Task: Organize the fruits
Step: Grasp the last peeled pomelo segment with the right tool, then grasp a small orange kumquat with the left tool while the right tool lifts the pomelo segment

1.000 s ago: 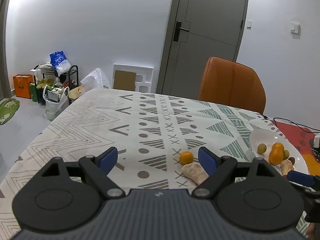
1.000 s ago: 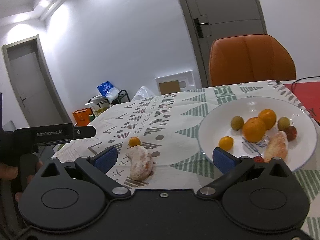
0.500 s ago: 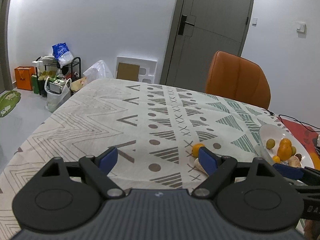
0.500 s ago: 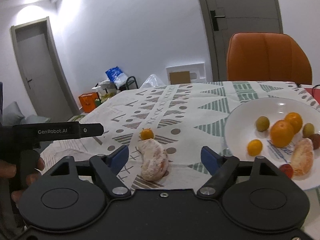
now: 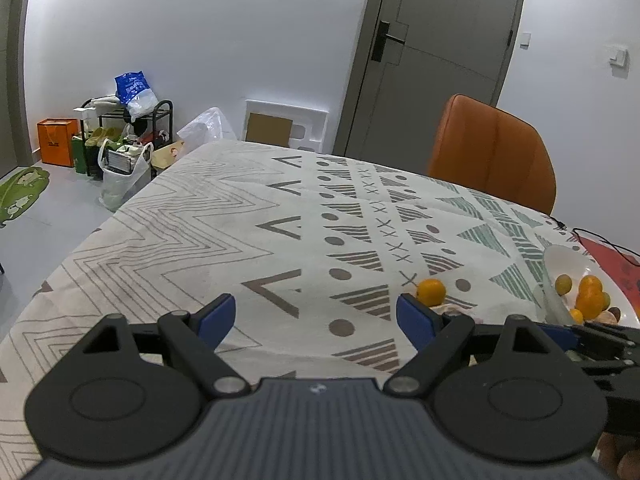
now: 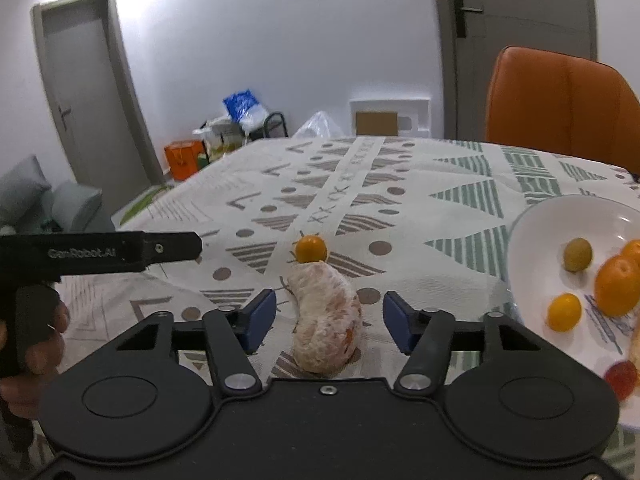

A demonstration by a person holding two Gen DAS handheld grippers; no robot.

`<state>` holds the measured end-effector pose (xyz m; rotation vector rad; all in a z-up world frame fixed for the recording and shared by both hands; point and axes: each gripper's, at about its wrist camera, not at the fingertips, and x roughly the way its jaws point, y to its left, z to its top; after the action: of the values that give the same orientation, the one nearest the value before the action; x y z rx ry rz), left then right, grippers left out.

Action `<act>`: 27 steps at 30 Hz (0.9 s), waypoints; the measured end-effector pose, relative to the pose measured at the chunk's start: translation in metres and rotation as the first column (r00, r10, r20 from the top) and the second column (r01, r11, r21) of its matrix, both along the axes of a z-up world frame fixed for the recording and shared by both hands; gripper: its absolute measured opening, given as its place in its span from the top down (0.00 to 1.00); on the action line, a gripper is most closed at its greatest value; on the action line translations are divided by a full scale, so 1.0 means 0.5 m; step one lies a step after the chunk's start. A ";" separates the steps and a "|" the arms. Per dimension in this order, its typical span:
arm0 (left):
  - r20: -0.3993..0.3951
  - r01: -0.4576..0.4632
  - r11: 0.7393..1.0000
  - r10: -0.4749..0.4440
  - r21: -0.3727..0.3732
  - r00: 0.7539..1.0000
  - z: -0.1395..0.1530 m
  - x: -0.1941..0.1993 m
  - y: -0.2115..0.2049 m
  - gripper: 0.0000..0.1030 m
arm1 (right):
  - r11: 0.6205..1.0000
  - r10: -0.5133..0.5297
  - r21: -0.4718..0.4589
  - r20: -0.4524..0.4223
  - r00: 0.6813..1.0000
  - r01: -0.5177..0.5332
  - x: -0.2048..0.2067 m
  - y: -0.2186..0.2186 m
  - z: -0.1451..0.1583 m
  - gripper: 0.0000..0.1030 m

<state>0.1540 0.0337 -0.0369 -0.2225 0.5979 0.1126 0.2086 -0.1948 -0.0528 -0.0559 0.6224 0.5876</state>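
Note:
A peeled orange half (image 6: 326, 318) lies on the patterned tablecloth between the open jaws of my right gripper (image 6: 329, 320). A small orange fruit (image 6: 311, 249) sits just beyond it; it also shows in the left wrist view (image 5: 430, 291). A white plate (image 6: 532, 248) at the right holds several small fruits; it also shows in the left wrist view (image 5: 558, 258). My left gripper (image 5: 316, 320) is open and empty over bare cloth, left of the fruit. The other hand-held gripper (image 6: 100, 250) shows at the left of the right wrist view.
An orange chair (image 5: 494, 152) stands at the table's far side. A black cable (image 5: 600, 240) and a red mat (image 5: 616, 264) lie by the plate. Bags and a rack (image 5: 120, 136) stand on the floor at the left.
My right gripper moved left from the plate and now brackets the peeled orange half. My left gripper drew back and left, away from the fruit.

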 end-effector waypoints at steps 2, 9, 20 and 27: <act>-0.002 -0.005 1.000 0.005 -0.004 1.000 -0.002 0.002 0.004 0.16 | 1.000 0.001 -0.015 -0.003 1.000 -0.001 0.009 0.009 -0.003 0.46; -0.014 -0.010 1.000 0.010 -0.010 1.000 -0.012 0.012 0.011 0.16 | 0.998 0.010 -0.069 -0.016 1.000 -0.012 0.022 0.031 -0.023 0.51; -0.019 0.004 1.000 -0.004 0.023 1.000 -0.016 0.030 -0.011 0.16 | 0.996 0.011 -0.084 0.040 0.999 -0.008 0.010 0.020 -0.025 0.65; -0.017 0.021 0.999 -0.020 0.047 1.000 -0.012 0.055 -0.046 0.17 | 1.000 -0.020 -0.020 0.066 0.998 0.021 0.012 -0.025 0.001 0.65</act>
<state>0.1813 0.0109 -0.0428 -0.1700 0.6131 0.1086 0.2144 -0.2074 -0.0522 -0.0882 0.5645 0.5576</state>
